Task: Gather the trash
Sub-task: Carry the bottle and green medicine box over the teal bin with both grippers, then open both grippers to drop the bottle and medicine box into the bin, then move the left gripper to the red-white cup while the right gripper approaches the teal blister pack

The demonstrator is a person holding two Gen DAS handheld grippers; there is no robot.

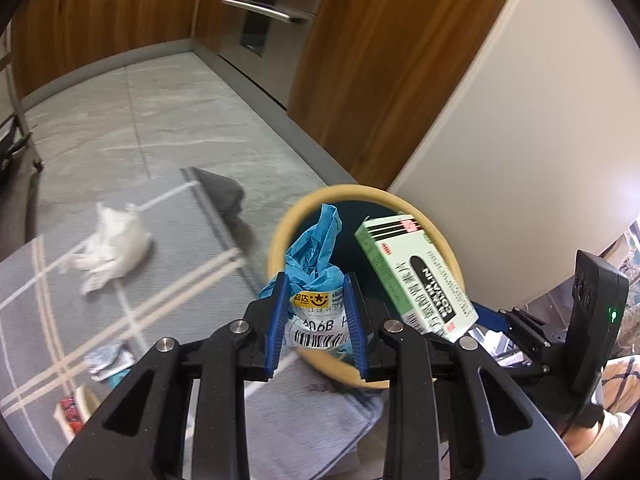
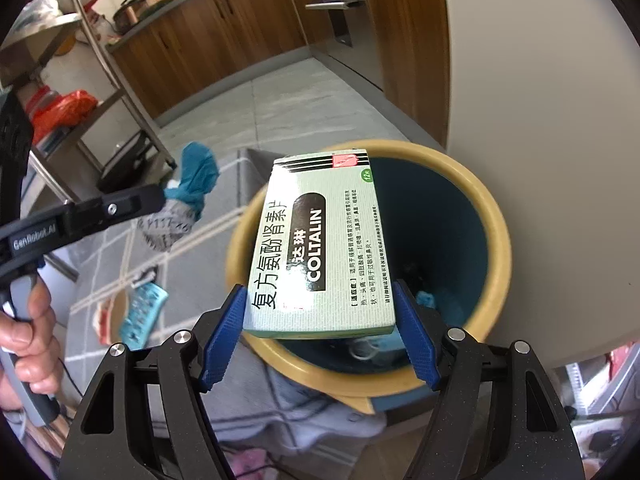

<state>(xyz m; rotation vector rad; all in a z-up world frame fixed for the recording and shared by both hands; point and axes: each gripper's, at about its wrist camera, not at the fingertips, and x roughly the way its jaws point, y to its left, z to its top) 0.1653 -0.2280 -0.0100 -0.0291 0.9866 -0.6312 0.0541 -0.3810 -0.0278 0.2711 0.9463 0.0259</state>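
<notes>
A round bin with a yellow rim (image 1: 280,232) (image 2: 498,216) and dark blue inside stands on the floor by a white wall. My left gripper (image 1: 316,308) is shut on a crumpled blue plastic mailer bag (image 1: 316,252) with a white barcode label, held over the bin's near left rim; the bag also shows in the right wrist view (image 2: 188,200). My right gripper (image 2: 320,316) is shut on a pale green medicine box (image 2: 320,240) marked COLTALIN, held above the bin's opening; the box also shows in the left wrist view (image 1: 416,276).
A grey rug with pale stripes (image 1: 168,264) holds a crumpled white tissue (image 1: 112,248), a foil wrapper (image 1: 108,360), a red-and-white packet (image 1: 72,414) and a light blue blister pack (image 2: 142,314). Wooden cabinets (image 1: 104,16) and a metal rack (image 2: 80,92) stand behind.
</notes>
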